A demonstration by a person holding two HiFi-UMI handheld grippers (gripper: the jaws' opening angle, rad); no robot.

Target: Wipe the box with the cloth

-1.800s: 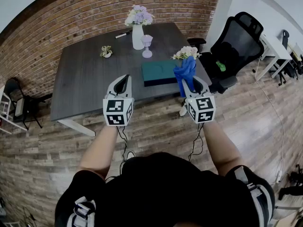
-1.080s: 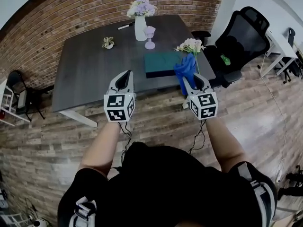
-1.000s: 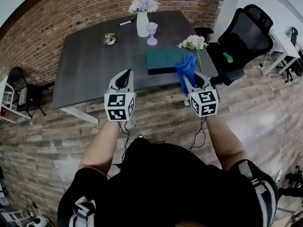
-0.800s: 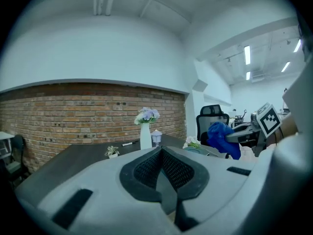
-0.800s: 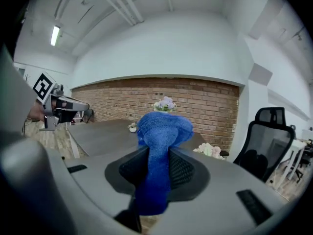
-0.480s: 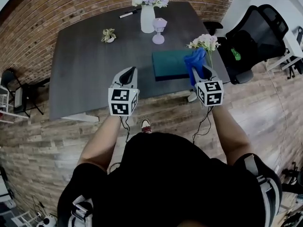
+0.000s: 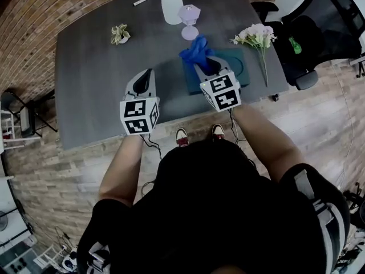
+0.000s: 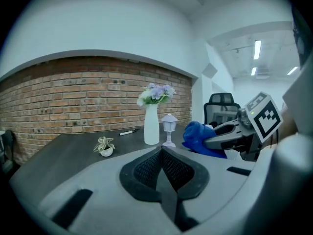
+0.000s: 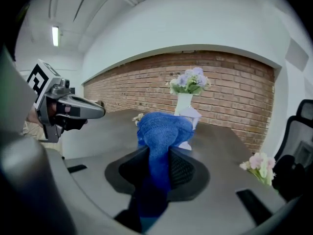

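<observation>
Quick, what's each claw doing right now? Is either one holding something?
Left claw: closed, holding nothing.
Right claw: closed on the blue cloth.

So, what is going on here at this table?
A person stands at a dark table with a gripper in each hand. The right gripper is shut on a blue cloth and is held over the teal box near the table's front edge. Whether the cloth touches the box cannot be told. The left gripper is shut on nothing and hangs over the table beside it. A white vase and loose flowers stand further off.
</observation>
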